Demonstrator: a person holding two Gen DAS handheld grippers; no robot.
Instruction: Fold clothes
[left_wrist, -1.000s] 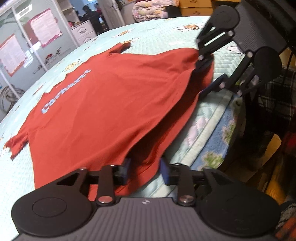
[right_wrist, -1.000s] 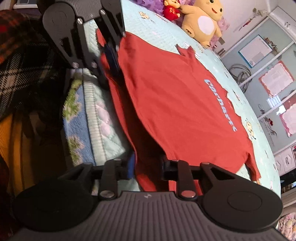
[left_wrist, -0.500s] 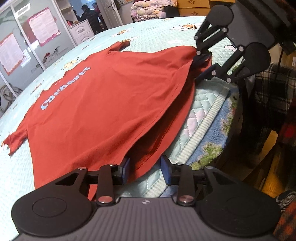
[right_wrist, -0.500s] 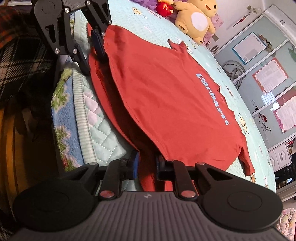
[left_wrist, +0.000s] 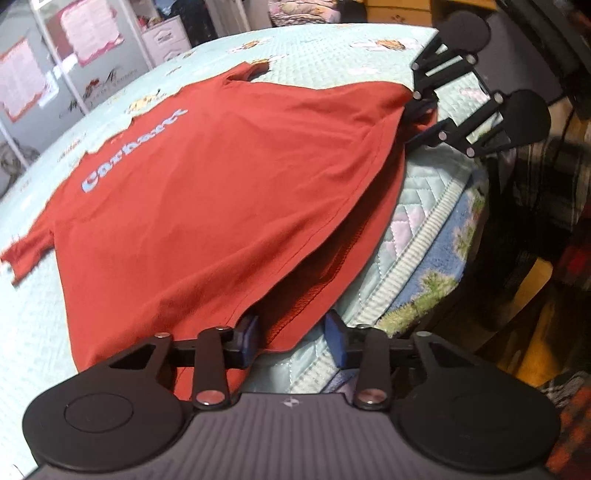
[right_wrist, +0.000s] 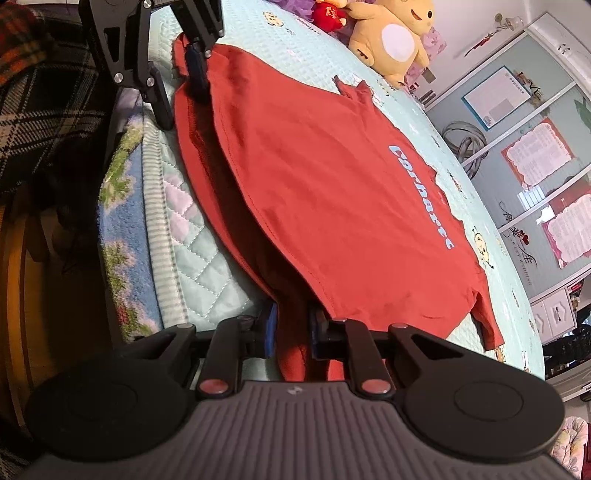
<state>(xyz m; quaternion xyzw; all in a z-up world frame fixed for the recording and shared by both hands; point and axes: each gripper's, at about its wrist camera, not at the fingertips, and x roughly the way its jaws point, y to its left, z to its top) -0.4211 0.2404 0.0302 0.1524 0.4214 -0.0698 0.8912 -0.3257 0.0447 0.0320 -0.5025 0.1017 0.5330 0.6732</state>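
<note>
- Red T-shirt (left_wrist: 207, 199) lies spread face up on the bed (pale blue lettering across the chest)
- Its hem hangs over the bed's edge, layers parted

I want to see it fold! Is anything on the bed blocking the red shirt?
Nothing visible does. The red T-shirt lies flat on the quilted bed; the plush toys sit beyond its far sleeve, apart from it.
</note>
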